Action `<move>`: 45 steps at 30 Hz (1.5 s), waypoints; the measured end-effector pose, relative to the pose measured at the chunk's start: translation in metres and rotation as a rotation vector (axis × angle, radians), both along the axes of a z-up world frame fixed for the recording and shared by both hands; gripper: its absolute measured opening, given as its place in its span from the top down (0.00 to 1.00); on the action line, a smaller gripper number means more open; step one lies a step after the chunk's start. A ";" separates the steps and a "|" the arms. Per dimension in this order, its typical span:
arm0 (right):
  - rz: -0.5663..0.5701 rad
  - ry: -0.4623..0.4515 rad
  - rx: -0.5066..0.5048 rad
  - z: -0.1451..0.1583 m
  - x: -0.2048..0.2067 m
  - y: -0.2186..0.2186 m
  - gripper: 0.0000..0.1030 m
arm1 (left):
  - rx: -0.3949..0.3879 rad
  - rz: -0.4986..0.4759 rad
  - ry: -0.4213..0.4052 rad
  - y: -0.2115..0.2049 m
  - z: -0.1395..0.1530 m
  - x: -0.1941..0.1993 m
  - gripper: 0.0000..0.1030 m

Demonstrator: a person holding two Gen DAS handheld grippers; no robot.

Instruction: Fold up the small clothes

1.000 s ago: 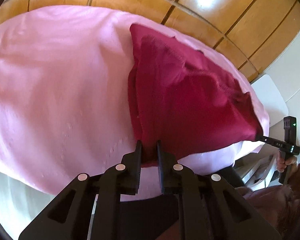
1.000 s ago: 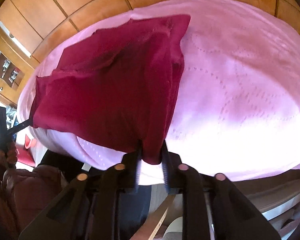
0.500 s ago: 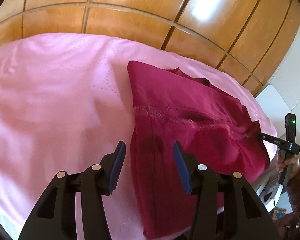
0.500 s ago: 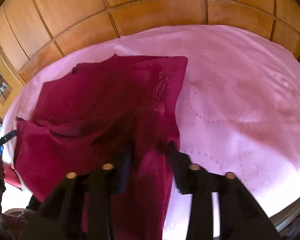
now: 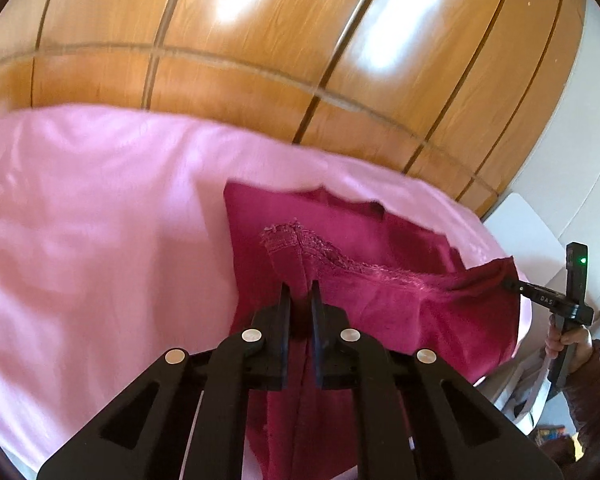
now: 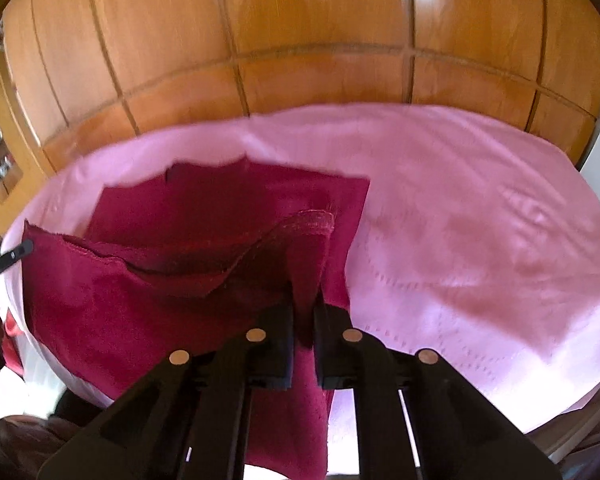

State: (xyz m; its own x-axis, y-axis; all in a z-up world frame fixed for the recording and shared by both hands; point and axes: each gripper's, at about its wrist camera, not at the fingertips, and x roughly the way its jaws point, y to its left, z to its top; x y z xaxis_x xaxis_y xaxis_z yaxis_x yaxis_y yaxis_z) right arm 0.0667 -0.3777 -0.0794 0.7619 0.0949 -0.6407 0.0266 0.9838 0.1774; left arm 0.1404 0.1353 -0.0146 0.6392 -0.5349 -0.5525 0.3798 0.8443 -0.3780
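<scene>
A dark red garment [image 5: 364, 264] lies on a pink sheet [image 5: 100, 240] over a bed. My left gripper [image 5: 299, 292] is shut on a raised fold of the garment near its stitched hem. My right gripper [image 6: 304, 300] is shut on another part of the same garment [image 6: 172, 292] and lifts it off the sheet [image 6: 480, 240]. In the left wrist view the right gripper [image 5: 512, 282] shows at the far right, pinching the cloth's corner. In the right wrist view the left gripper [image 6: 24, 250] shows at the far left edge.
A wooden panelled wall [image 5: 300, 60] stands behind the bed and also fills the top of the right wrist view [image 6: 300, 40]. A white surface [image 5: 528, 232] sits beyond the bed's right side. The person's hand [image 5: 572, 344] holds the right gripper's handle.
Half a second ago both grippers were open over the flat garment. Both have since shut on its fabric and lifted a fold. The views have tilted up toward the wall.
</scene>
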 end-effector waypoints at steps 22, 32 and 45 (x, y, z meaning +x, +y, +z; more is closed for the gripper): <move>-0.170 0.207 0.082 -0.068 0.196 -0.042 0.93 | 0.236 0.197 0.206 -0.049 -0.062 0.200 0.92; -0.145 0.141 0.126 -0.041 0.109 -0.055 0.42 | 0.285 0.241 0.056 -0.039 -0.037 0.140 0.90; 0.031 0.166 0.333 -0.070 -0.019 -0.033 0.46 | -0.051 0.141 0.176 0.017 -0.078 0.015 0.47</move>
